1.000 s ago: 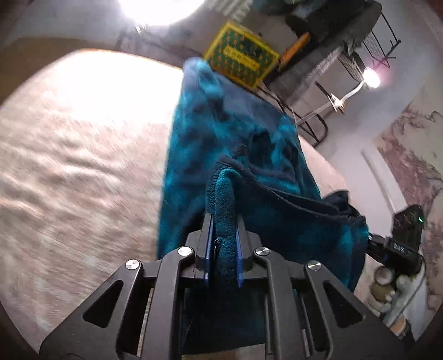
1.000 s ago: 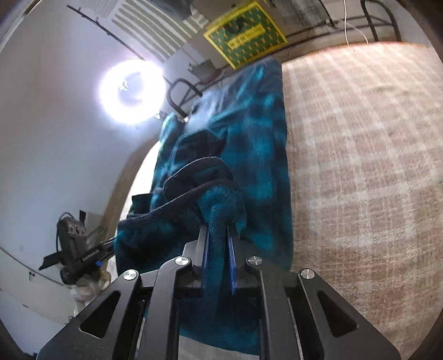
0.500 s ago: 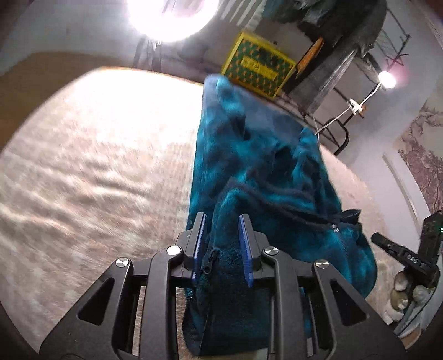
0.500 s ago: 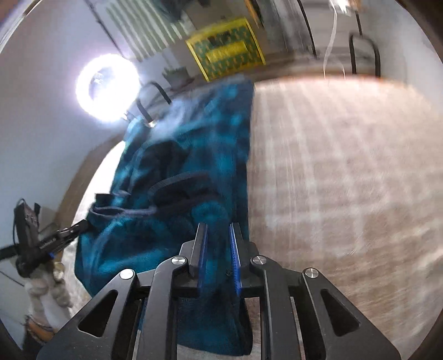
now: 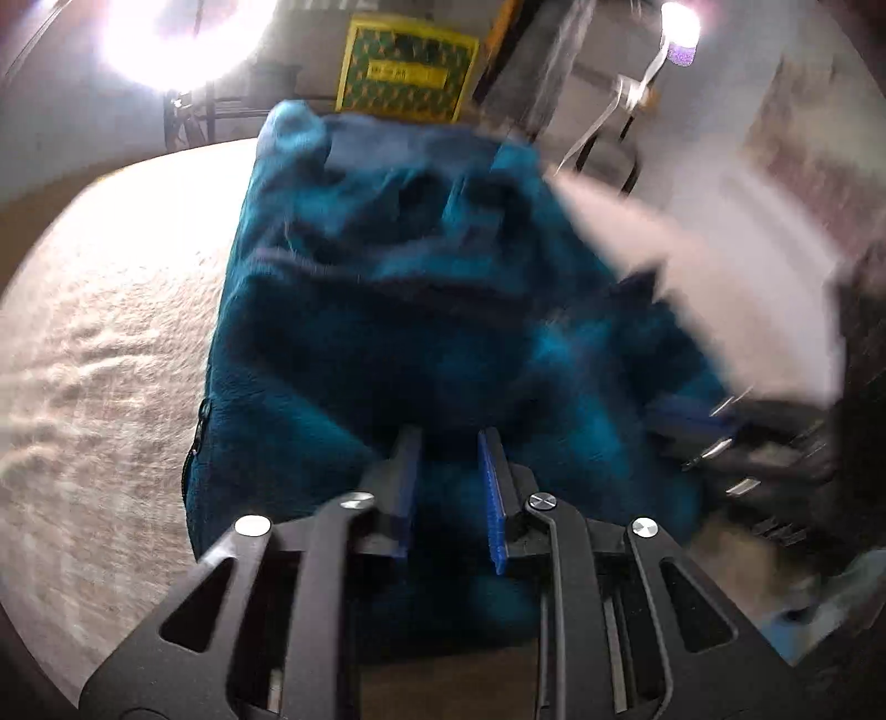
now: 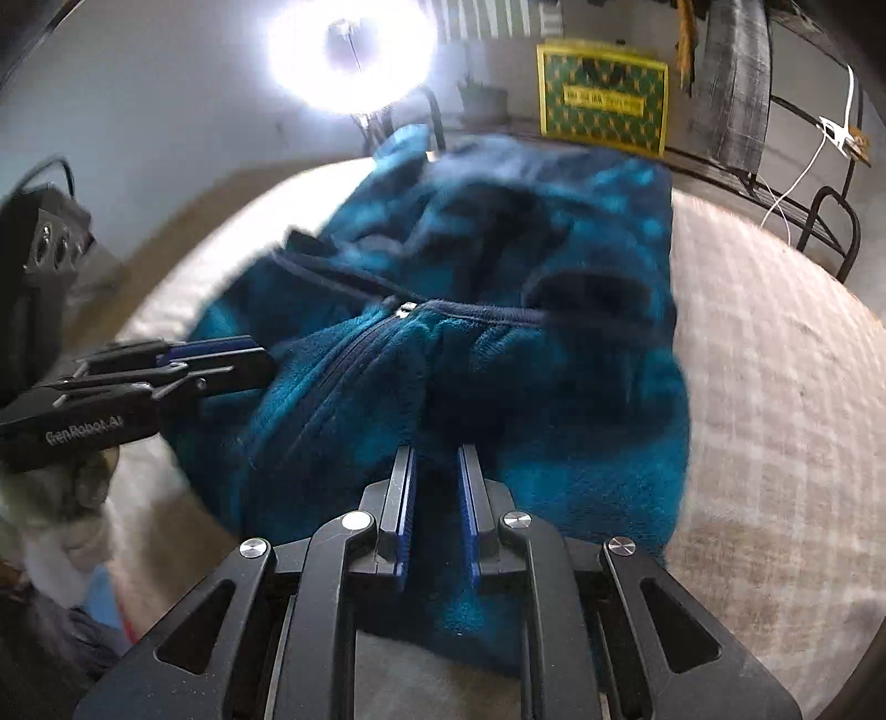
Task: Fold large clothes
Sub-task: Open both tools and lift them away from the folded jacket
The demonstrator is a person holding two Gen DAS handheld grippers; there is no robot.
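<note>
A teal fleece jacket (image 5: 387, 304) lies bunched and folded over on the bed's plaid cover (image 5: 99, 360). Its zipper (image 6: 343, 354) runs across the top layer. My left gripper (image 5: 447, 437) hovers over the jacket's near edge with its jaws open; no cloth is pinched between its pads. My right gripper (image 6: 437, 451) is also open, just above the near hem of the jacket (image 6: 526, 376). The left gripper (image 6: 221, 360) shows at the jacket's left side in the right wrist view. The right gripper (image 5: 698, 426) is a blur at the right of the left wrist view.
The plaid cover (image 6: 775, 360) spreads wide to the jacket's right and, in the left wrist view, to its left. Beyond the bed stand a bright ring light (image 6: 349, 50), a yellow-green box (image 6: 603, 99) and a metal rack (image 6: 803, 166). A black device (image 6: 39, 249) sits at the left.
Both grippers were shut on the jacket's raised edge a second ago. They have since opened and let it go, and it now lies on the bed. Both views have rolled.
</note>
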